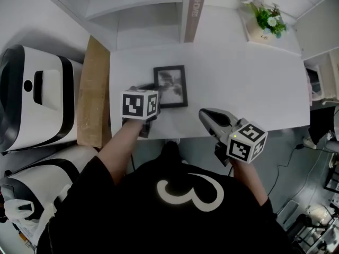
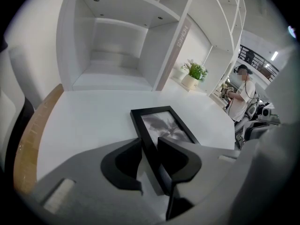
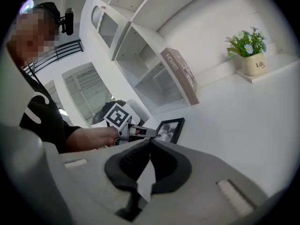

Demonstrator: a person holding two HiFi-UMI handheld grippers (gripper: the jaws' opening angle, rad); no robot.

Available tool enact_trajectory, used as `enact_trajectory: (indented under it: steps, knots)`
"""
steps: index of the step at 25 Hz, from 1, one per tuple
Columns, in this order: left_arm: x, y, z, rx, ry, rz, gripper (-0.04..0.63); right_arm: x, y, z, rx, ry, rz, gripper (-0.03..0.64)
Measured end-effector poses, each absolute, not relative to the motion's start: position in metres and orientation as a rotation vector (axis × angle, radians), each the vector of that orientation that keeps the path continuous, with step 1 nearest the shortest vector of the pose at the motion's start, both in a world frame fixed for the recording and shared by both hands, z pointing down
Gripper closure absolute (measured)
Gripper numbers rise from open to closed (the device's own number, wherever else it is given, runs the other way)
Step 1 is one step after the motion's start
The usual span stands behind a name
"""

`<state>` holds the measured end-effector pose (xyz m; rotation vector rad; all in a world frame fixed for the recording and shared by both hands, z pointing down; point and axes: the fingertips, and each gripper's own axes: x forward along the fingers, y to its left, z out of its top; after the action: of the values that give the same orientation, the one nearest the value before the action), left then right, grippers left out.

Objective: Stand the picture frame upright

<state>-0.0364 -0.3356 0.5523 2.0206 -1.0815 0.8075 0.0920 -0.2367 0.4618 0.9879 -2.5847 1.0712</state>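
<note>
Left gripper (image 2: 149, 142): jaws part-closed on left rail of frame (image 2: 165, 125), one pad each side, both against it. Grip near frame's near corner. Frame lies on white table (image 1: 238, 83), left of centre, near front edge. Right gripper (image 3: 150, 142): jaws fully together, empty, at front edge right of frame, apart from it.

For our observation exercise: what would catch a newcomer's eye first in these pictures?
A black picture frame lies flat on the white table, with the left gripper clamped on its near-left edge. The right gripper hangs shut over the table's near edge, and a potted plant stands at the far right.
</note>
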Motion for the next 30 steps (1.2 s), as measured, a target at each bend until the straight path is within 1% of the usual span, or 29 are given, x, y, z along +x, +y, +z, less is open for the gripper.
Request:
enact_trajectory:
  steps: [12, 30]
  knots:
    - [-0.038, -0.303, 0.552, 1.995, -1.105, 0.789, 0.479, 0.094, -0.195, 0.465, 0.957, -2.582, 1.076, 0.614]
    - [-0.032, -0.21, 0.551, 1.982, -1.096, 0.777, 0.48, 0.106, -0.122, 0.459, 0.946, -2.591, 1.035, 0.614]
